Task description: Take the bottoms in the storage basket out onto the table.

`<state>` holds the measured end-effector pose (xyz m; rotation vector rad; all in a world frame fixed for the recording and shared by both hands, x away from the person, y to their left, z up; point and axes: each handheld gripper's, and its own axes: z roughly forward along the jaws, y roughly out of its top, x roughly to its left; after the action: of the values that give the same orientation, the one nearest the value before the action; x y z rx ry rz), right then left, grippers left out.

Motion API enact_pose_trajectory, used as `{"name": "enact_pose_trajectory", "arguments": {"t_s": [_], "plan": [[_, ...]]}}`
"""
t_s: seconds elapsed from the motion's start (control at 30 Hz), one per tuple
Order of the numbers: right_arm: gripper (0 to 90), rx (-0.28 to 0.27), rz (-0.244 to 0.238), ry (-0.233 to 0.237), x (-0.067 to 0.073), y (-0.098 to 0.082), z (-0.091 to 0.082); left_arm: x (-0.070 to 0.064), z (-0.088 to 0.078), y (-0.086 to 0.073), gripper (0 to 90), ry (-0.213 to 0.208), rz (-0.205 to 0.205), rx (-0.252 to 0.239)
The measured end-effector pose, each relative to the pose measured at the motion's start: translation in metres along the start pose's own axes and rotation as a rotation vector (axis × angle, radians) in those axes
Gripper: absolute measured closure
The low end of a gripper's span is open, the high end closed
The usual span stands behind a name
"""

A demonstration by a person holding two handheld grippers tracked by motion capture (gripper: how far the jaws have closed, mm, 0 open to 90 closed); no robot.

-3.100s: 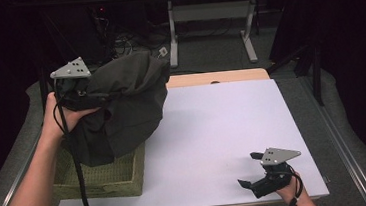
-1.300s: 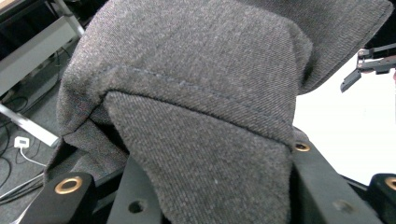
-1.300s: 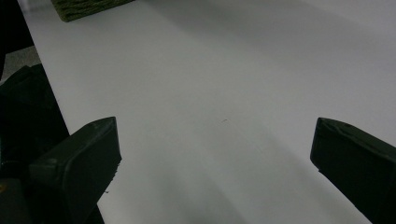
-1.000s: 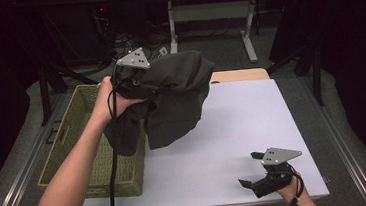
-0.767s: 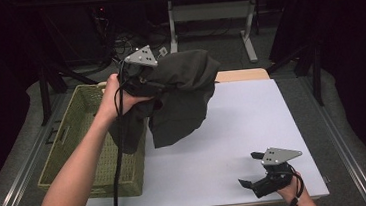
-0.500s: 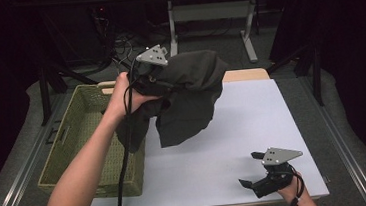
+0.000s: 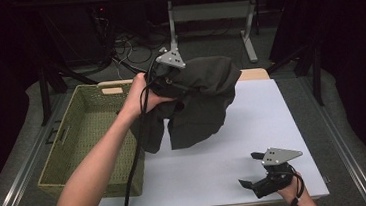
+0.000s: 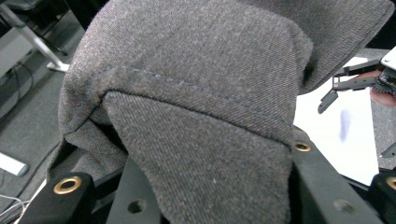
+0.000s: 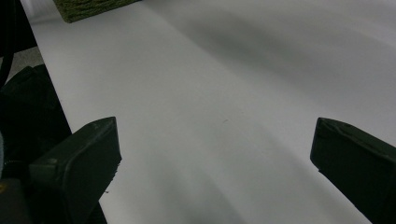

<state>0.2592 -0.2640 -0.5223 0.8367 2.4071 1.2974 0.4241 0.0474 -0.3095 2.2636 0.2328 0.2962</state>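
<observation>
While we scan from big to small: white surface (image 7: 273, 125) fills the frame centre and right in the high view. Green woven basket (image 7: 81, 142) sits at left centre, on the surface's left edge. Dark grey garment (image 7: 201, 101) hangs in the air at upper centre, over the surface just right of the basket, lower folds dangling. Our left claw (image 7: 169, 81) is clamped on its top fold; the left gripper view shows cloth (image 8: 201, 116) bunched over the jaws. Our right claw (image 7: 251, 183) rests at lower right, jaws apart, nothing between them.
</observation>
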Motion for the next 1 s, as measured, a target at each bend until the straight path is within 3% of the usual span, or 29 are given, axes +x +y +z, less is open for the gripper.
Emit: {"name": "enact_pose_trajectory", "arguments": {"t_s": [0.5, 1.0], "plan": [[1.3, 0.011, -0.003, 0.001, 0.000, 0.000, -0.001, 0.003, 0.027, -0.015, 65.3, -0.043, -0.029, 0.019], [1.3, -0.004, -0.004, 0.005, -0.001, -0.001, 0.000, 0.004, 0.056, -0.040, 64.9, -0.071, -0.038, 0.093]]}}
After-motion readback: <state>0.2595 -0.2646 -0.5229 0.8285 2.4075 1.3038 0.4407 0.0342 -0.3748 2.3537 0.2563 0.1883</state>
